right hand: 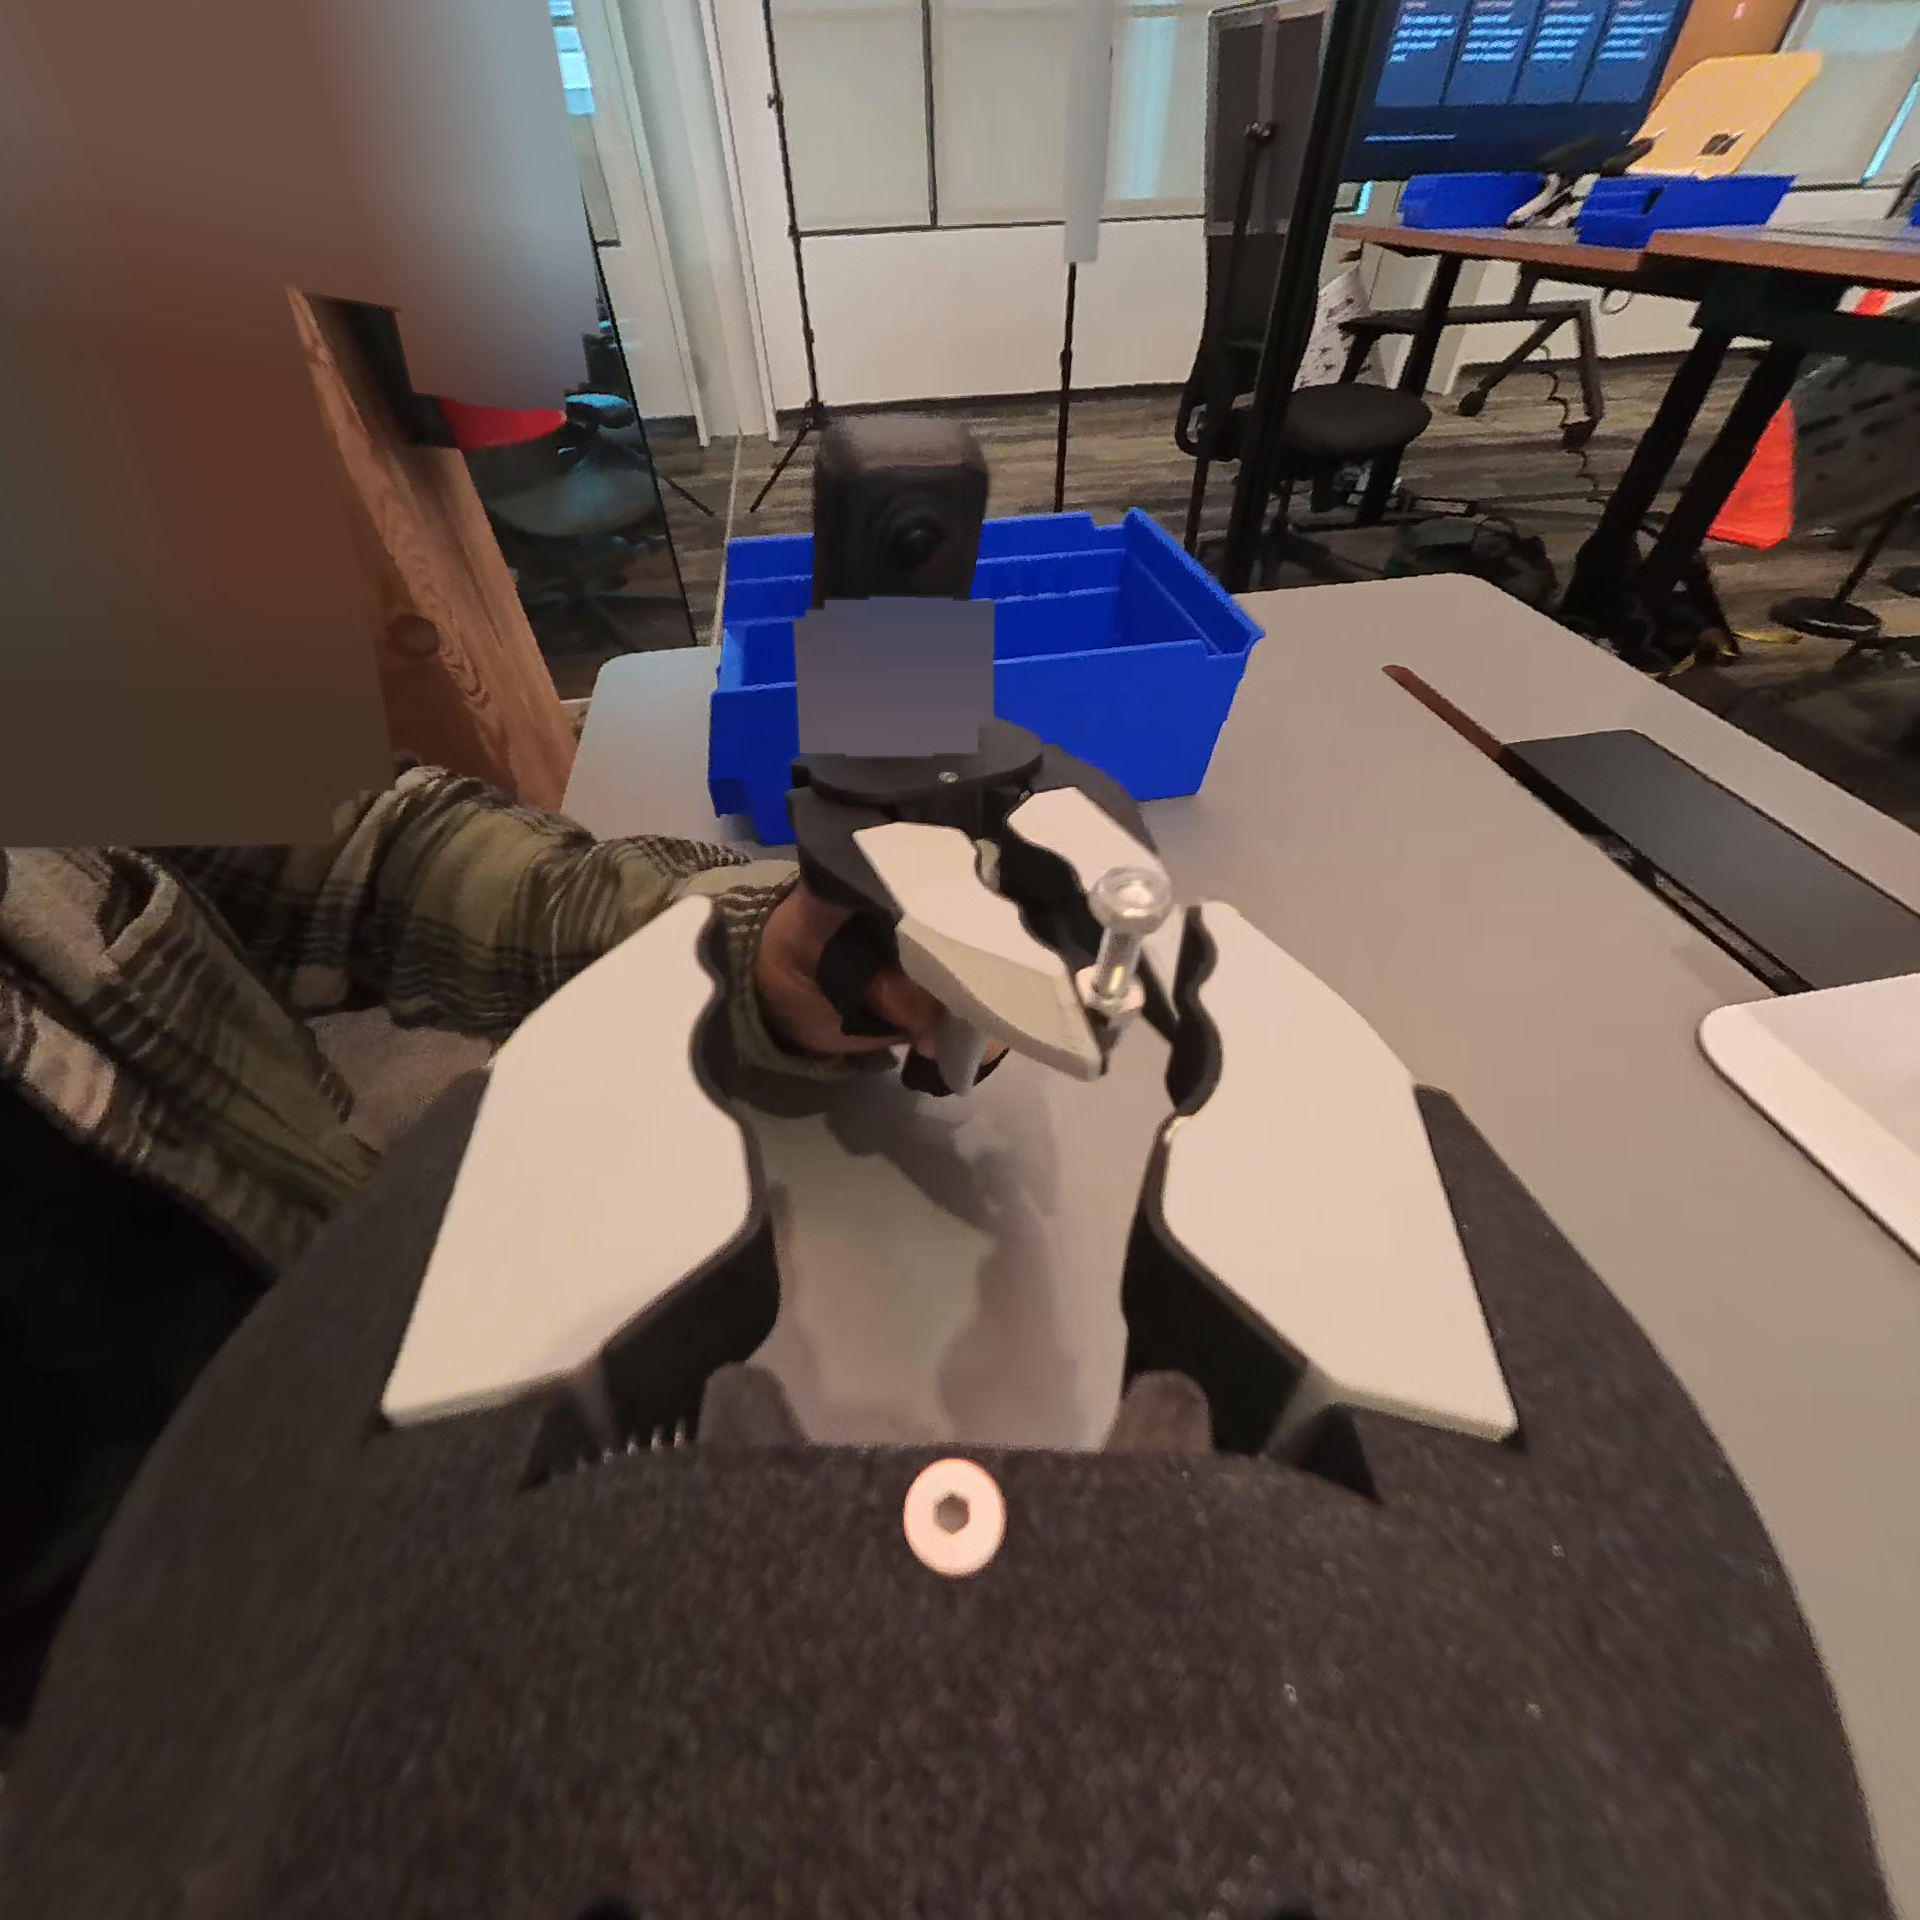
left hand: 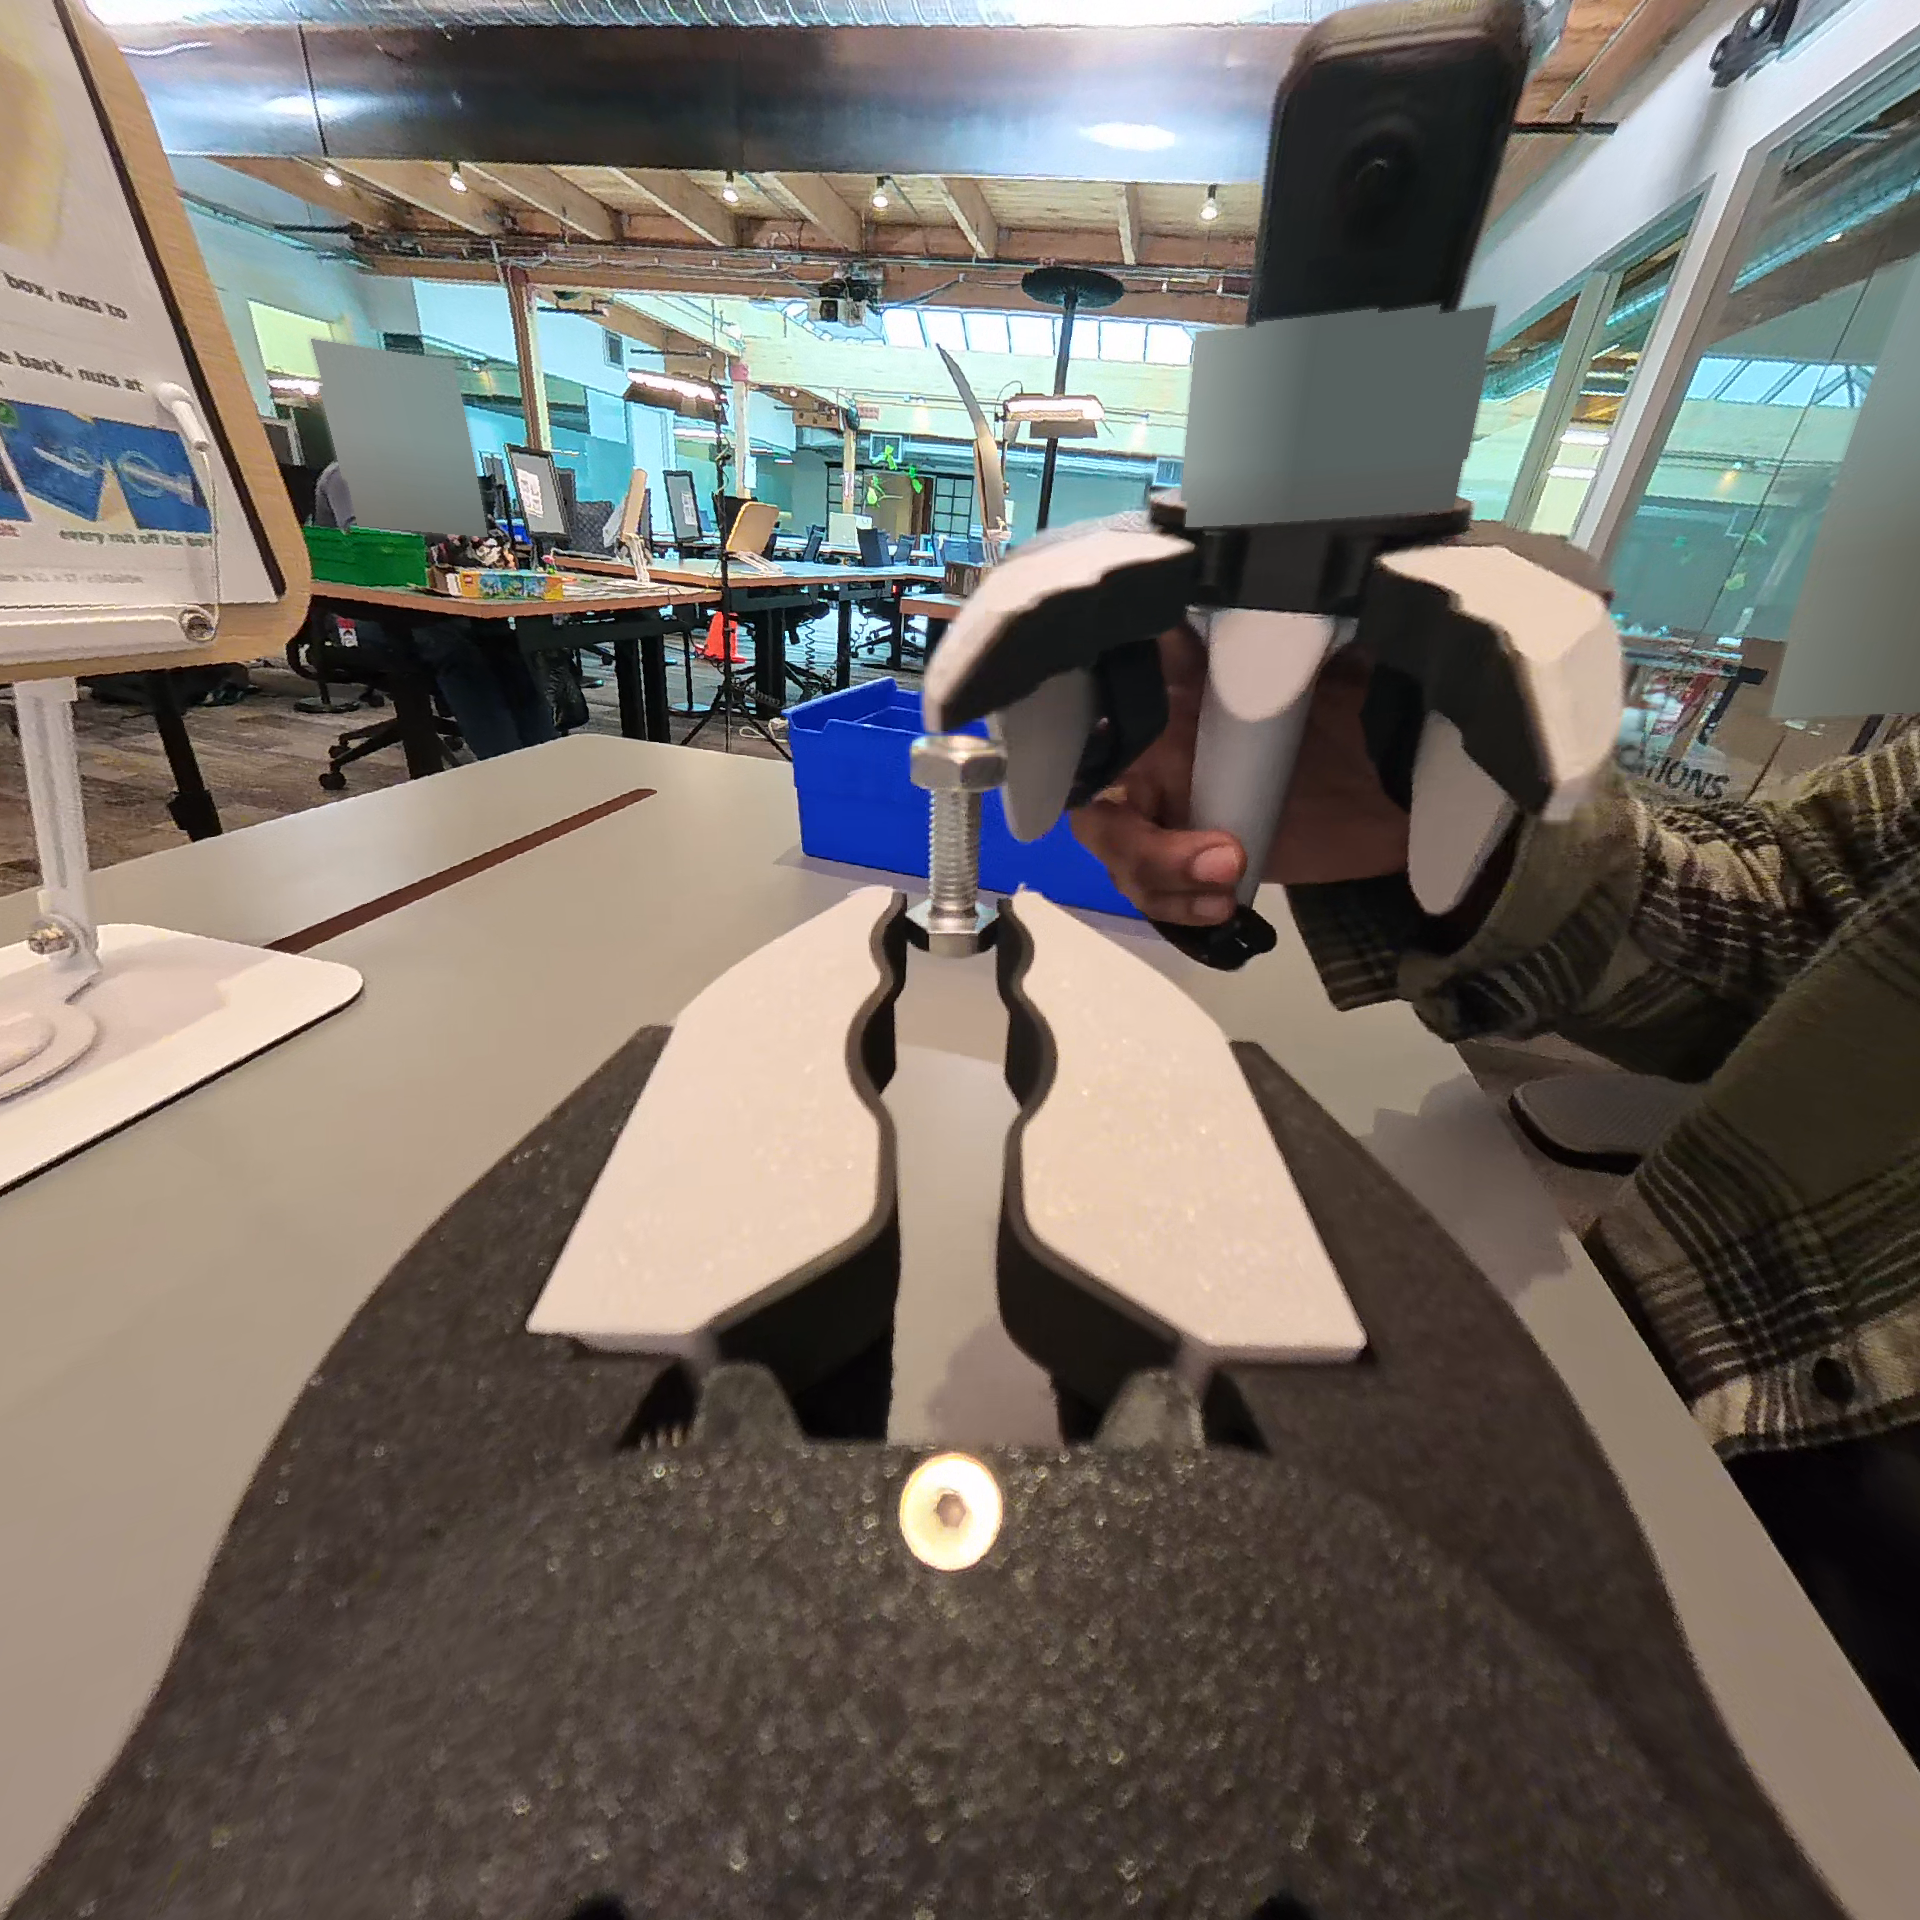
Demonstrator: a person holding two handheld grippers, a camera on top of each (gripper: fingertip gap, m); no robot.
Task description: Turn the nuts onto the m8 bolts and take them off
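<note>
**Nut pinched, bolt head not yet gripped**

Nearest the left wrist camera: black gripper body, then two white fingers (left hand: 769,1091) drawn nearly together. Left gripper (left hand: 954,928) clamped at its very tips on a silver nut (left hand: 954,932), a pad pressed against each side of it. M8 bolt (left hand: 954,831) threaded through that nut and standing upright above it, hex head on top, held clear above the grey table (left hand: 520,935). Blue bin (left hand: 862,790) farther back, beyond the bolt.

Right gripper (right hand: 954,966) spread wide and holding nothing. Seen from the right wrist view, bolt and nut lay between its tips, close to the right finger (right hand: 1299,1143) and well off the left one. From the left wrist view, one of its fingers sat just beside the bolt head; touching or not, cannot tell.

Likely next: closing on the head to turn it. Risks, as judged from here:

- Off-centre closing would bring one finger in first, pushing the bolt sideways and twisting the nut out of the shallow tip pinch.
- Smooth pads might slip round the hex head, leaving the thread unturned.
- Dropped parts could roll across the table.
</note>
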